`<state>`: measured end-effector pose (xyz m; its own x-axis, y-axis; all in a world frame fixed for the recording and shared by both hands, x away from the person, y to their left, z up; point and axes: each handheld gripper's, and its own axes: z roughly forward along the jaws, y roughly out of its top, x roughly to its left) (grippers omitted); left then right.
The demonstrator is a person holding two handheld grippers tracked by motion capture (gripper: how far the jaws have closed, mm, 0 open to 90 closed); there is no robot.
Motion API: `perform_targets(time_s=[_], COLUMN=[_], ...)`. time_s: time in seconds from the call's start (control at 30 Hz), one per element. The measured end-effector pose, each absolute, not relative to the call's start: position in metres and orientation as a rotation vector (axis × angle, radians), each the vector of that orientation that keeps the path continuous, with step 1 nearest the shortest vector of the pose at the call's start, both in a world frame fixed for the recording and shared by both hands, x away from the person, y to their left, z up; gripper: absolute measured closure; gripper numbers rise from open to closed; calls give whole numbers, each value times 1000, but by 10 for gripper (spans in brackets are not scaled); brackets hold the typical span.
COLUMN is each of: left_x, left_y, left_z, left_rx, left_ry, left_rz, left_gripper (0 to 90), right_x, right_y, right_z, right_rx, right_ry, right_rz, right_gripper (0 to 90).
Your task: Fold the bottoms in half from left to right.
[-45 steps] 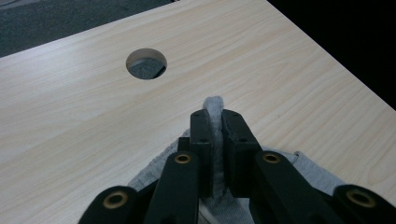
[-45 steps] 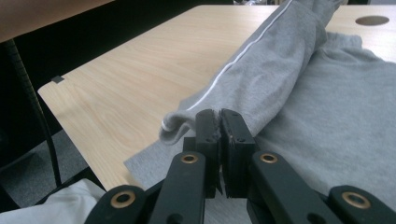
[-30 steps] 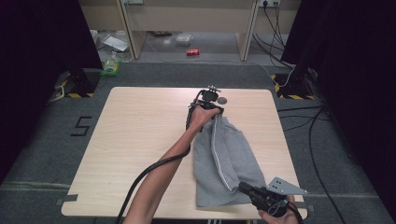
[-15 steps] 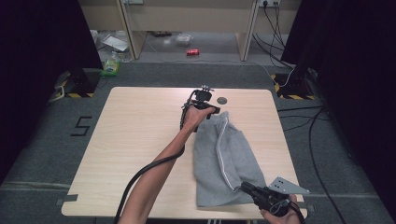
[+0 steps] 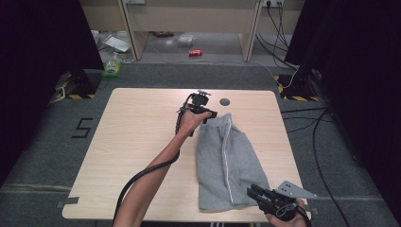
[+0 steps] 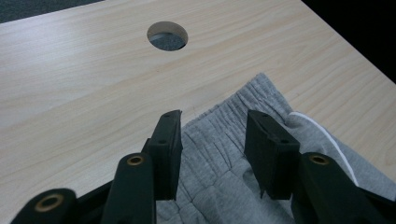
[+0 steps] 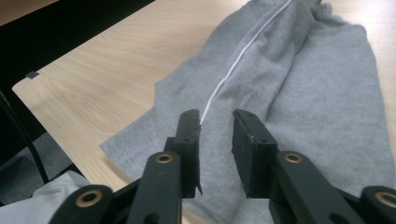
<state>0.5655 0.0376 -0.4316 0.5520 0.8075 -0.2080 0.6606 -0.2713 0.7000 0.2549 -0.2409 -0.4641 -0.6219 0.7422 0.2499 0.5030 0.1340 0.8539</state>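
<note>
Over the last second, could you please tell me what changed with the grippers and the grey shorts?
Both grippers let go: the left gripper has just opened its fingers above the waistband of the grey shorts and shifted left; the right gripper has just opened over the hem. The shorts lie flat on the table, as before.

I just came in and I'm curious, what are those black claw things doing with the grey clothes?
A person holds a gripper in each hand over folded grey shorts with a white side stripe on a light wooden table. The left gripper sits at the elastic waistband, the right gripper at the hem. Both jaws have just been opening, with no fabric pinched, so the shorts lie loose.
</note>
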Motion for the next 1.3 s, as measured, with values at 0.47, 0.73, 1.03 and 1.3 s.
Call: perform_targets(time_s=[0.47, 0.73, 1.03, 1.3], left_x=[549, 541, 541, 541], left_y=[59, 72, 73, 75], left_z=[-432, -430, -443, -451], left_rx=[2034, 2024, 2023, 2019], left_ry=[1164, 1172, 1194, 1212], left_rz=[286, 305, 283, 268], left_gripper=[523, 474, 449, 440], right_x=[325, 368, 382, 377], right_y=[-204, -160, -143, -178], right_z=[-458, -463, -474, -470], right_rx=[1206, 1213, 1184, 1216], right_ry=[2219, 2282, 2315, 2279], right_rz=[1327, 1216, 1038, 1066], right_gripper=[551, 432, 735, 874])
